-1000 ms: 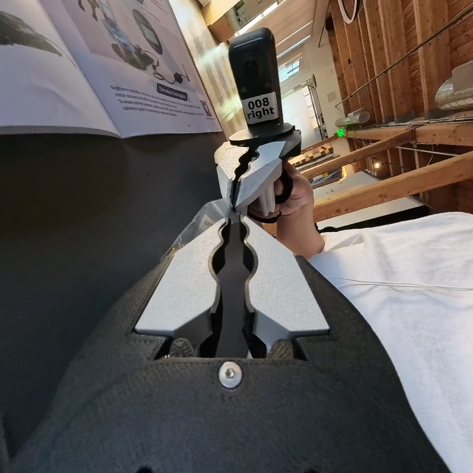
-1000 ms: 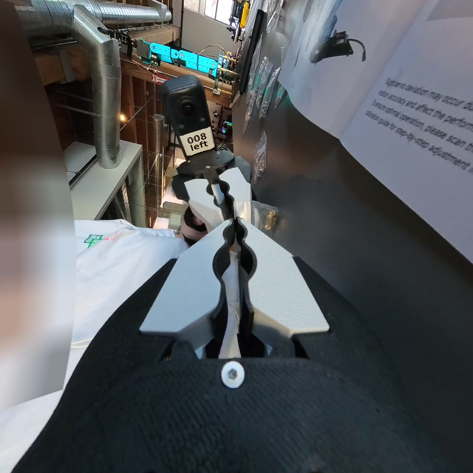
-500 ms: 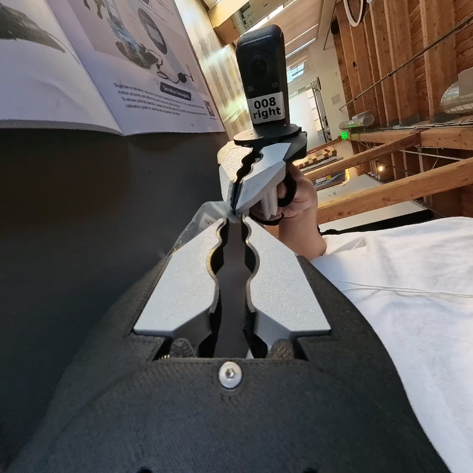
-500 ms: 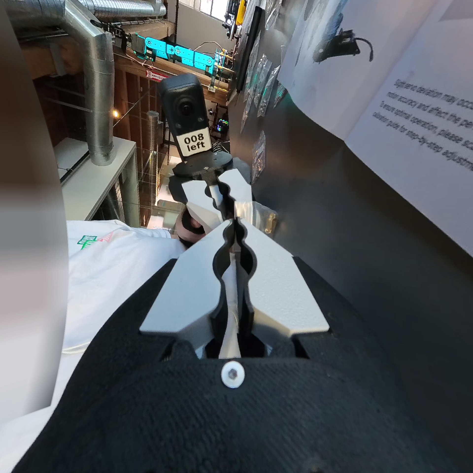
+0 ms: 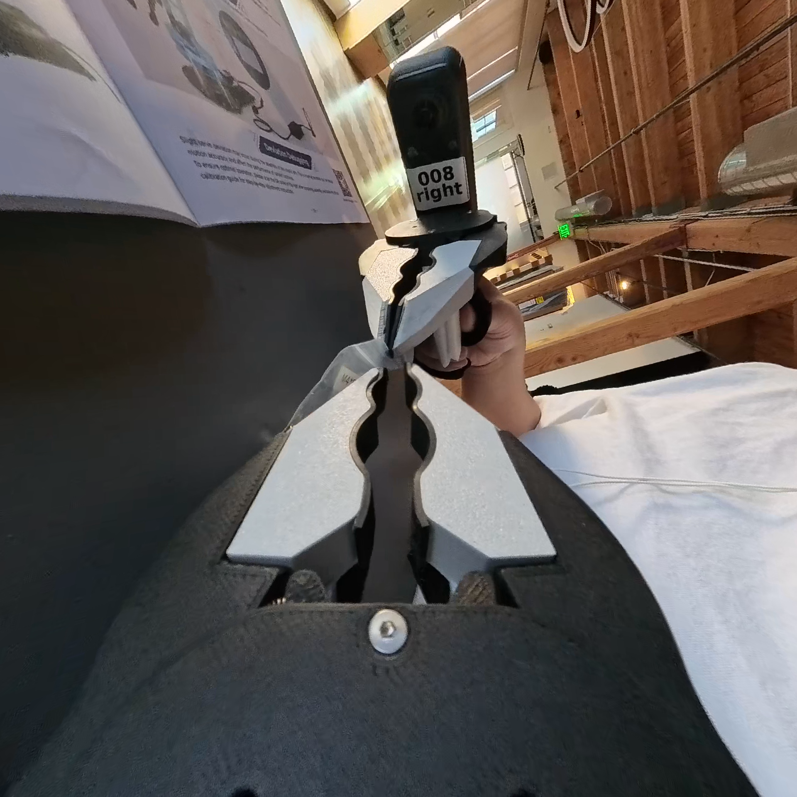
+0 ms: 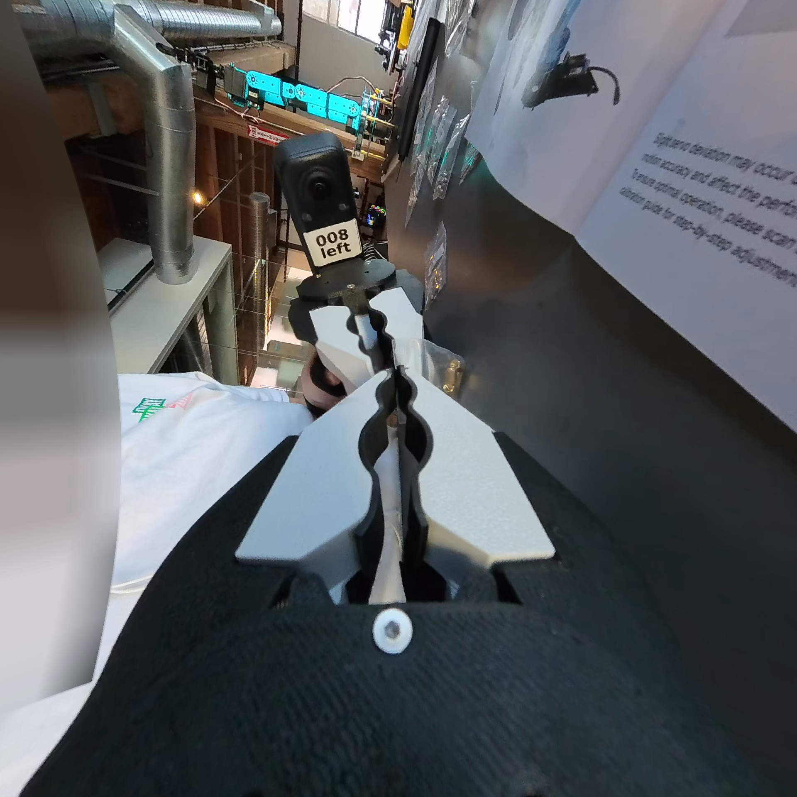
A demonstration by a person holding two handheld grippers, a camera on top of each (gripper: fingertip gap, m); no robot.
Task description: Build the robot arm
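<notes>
A small clear plastic bag [image 5: 345,375] with brass parts [image 6: 453,373] inside hangs between my two grippers, just above a dark mat [image 5: 129,345]. My left gripper [image 5: 390,371] is shut on one edge of the bag. My right gripper [image 6: 396,376] is shut on the same bag from the opposite side, tip to tip with the left one. The right gripper also shows in the left wrist view [image 5: 390,351], held by a hand [image 5: 496,336]. The left gripper also shows in the right wrist view [image 6: 386,360]. Most of the bag is hidden behind the fingers.
An open printed booklet [image 5: 172,108] lies on the dark mat [image 6: 604,388] and also shows in the right wrist view [image 6: 690,151]. Several small clear bags [image 6: 444,142] lie farther along the mat. The person's white shirt [image 5: 647,474] is close behind the grippers. Only a small space, under 4 cm, lies between the two pairs of fingers.
Both grippers stay shut on the bag, tip to tip. Both views shifted slightly, and the right gripper tilted a little in the left wrist view.
</notes>
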